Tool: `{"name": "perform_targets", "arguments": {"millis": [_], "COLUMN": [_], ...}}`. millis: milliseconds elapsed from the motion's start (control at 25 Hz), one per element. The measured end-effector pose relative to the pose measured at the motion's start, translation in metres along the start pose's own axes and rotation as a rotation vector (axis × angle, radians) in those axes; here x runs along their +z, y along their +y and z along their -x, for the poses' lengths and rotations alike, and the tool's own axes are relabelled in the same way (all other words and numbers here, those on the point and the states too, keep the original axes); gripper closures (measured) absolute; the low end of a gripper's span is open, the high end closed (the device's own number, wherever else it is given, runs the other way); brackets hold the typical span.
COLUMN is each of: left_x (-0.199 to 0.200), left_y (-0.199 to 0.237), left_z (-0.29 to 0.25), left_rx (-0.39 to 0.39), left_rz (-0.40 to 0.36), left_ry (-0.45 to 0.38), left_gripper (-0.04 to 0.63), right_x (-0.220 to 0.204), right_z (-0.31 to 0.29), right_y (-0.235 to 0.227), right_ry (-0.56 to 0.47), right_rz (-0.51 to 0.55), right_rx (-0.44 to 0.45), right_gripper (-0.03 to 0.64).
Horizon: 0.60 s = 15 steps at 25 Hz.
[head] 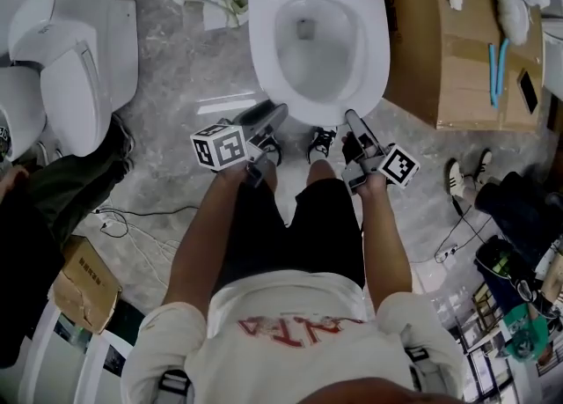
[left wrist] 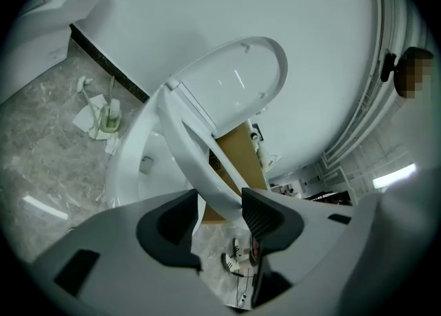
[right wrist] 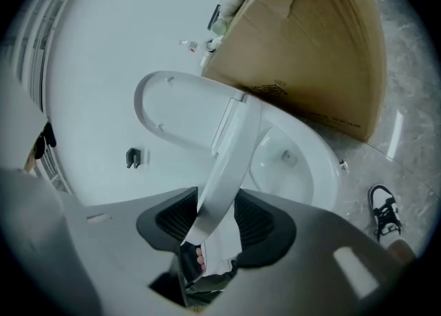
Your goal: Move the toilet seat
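Note:
The white toilet seat (head: 380, 59) lies over the bowl, its front edge held by both grippers. The lid (left wrist: 234, 80) stands up against the wall. In the left gripper view the seat ring (left wrist: 186, 142) rises at a slant above the bowl (left wrist: 131, 163), and my left gripper (left wrist: 224, 215) is shut on its rim. In the right gripper view the seat (right wrist: 234, 149) runs edge-on between the ribbed pads of my right gripper (right wrist: 215, 222), which press on both sides. From above, the left gripper (head: 277, 112) and right gripper (head: 350, 116) sit at the seat's front.
A large cardboard box (head: 449, 50) with small items on top stands right of the toilet. Another white toilet (head: 79, 68) lies at the left. Shoes (head: 466, 173), cables (head: 132, 217) and a small carton (head: 84, 283) are on the marble floor.

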<state>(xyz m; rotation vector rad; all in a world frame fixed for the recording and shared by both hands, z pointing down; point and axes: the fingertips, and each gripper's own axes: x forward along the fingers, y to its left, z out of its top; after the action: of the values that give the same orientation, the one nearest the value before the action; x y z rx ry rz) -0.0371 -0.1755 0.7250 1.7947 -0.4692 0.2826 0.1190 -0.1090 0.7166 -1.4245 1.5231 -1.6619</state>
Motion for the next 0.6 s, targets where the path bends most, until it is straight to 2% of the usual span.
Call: {"name": "perform_targets", "arguments": {"millis": [240,360,600], "left_x": [0.026,0.034,0.048], "left_y": [-0.029,-0.042,-0.062], "left_z": [0.011,0.015,0.013], "left_rx": [-0.075,-0.095,-0.107], "left_rz": [0.009,0.006,0.027], "left_ry": [-0.025,0.002,0.045], "left_gripper": [0.405,0.407,0.407], "right_x": [0.021,0.032,0.052], "right_z": [-0.001,0.001,-0.001], "right_y": [0.038,0.050,0.070], "right_ry": [-0.074,-0.115,-0.235], "right_rz": [0.011,0.024,-0.050], "right_rx": [0.019,-0.017,-0.078], "right_gripper": [0.449,0.443,0.442]}}
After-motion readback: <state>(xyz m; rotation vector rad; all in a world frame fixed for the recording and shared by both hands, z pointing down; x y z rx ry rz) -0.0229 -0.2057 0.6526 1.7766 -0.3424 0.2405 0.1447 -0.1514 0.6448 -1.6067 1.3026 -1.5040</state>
